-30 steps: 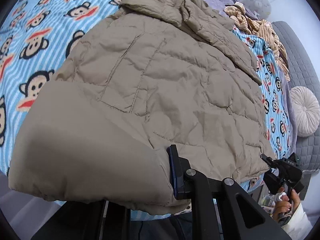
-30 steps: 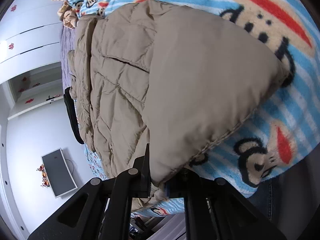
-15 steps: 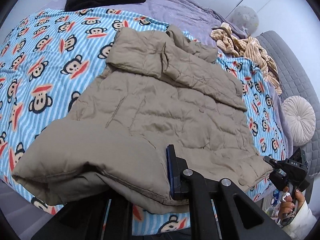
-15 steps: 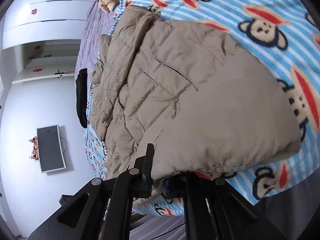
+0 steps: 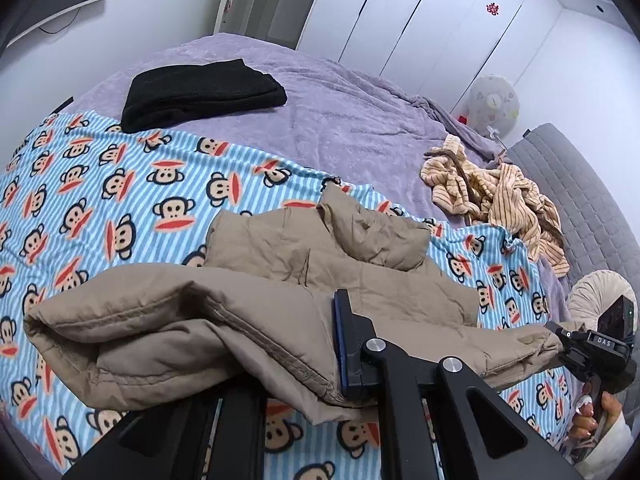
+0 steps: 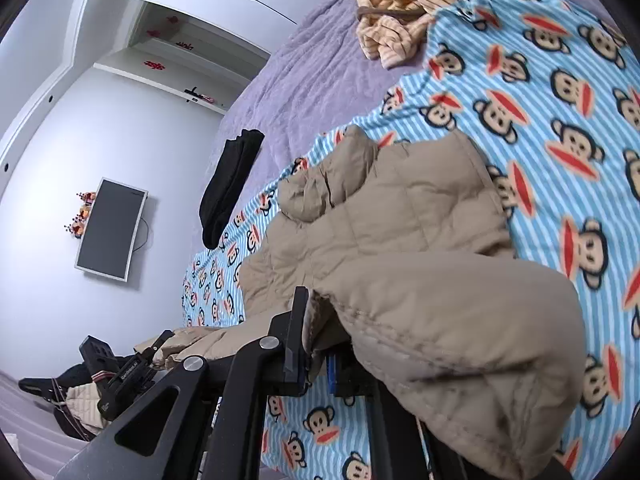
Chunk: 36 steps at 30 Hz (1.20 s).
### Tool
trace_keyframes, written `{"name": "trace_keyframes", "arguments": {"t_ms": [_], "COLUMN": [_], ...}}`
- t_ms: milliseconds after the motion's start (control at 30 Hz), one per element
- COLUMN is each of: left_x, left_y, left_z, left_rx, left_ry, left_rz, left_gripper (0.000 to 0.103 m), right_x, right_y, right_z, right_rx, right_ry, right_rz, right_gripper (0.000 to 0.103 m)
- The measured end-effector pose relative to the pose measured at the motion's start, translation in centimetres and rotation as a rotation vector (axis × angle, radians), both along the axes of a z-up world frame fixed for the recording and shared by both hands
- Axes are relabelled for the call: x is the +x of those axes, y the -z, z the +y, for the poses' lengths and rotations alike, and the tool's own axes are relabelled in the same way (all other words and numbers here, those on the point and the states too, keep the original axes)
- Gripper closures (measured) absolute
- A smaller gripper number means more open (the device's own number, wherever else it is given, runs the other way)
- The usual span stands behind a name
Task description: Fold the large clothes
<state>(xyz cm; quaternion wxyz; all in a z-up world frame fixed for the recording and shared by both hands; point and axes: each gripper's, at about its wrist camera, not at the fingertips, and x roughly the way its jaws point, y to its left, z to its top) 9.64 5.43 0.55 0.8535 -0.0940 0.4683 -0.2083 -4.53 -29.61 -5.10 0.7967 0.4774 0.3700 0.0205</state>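
While both tools clamp its hem, the beige jacket (image 5: 240, 320) hangs lifted.

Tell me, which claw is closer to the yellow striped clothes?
Right. The right claw grips the tan jacket corner on the side of the striped clothes; the left claw grips the opposite corner, farther away.

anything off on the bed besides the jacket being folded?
One thing: the yellow striped garment lies crumpled in a heap at the blanket's far edge, unfolded, unlike the black garment, which lies folded flat. The tan jacket is lifted by its hem, clamped in both grippers, left and right. Nothing looks damaged.
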Motion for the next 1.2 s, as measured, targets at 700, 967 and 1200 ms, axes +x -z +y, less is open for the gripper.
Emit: {"name": "trace_keyframes", "arguments": {"t_ms": [700, 967, 1200], "left_x": [17.8, 20.0, 19.1], "left_y": [14.8, 19.5, 16.5], "left_z": [-8.5, -10.6, -9.4], "left_rx": [0.198, 0.228, 0.18], "left_ry": [0.098, 0.067, 0.097], "left_rz": [0.098, 0.097, 0.066], "left_gripper": [0.089, 0.089, 0.033], "right_x": [19.1, 21.4, 22.4], "right_y": [8.1, 15.8, 16.2], "right_z": [-5.3, -6.6, -6.5], "right_rx": [-0.081, 0.021, 0.017], "right_ry": [0.043, 0.114, 0.111], "right_rz": [0.144, 0.212, 0.235], "right_gripper": [0.095, 0.095, 0.095]}}
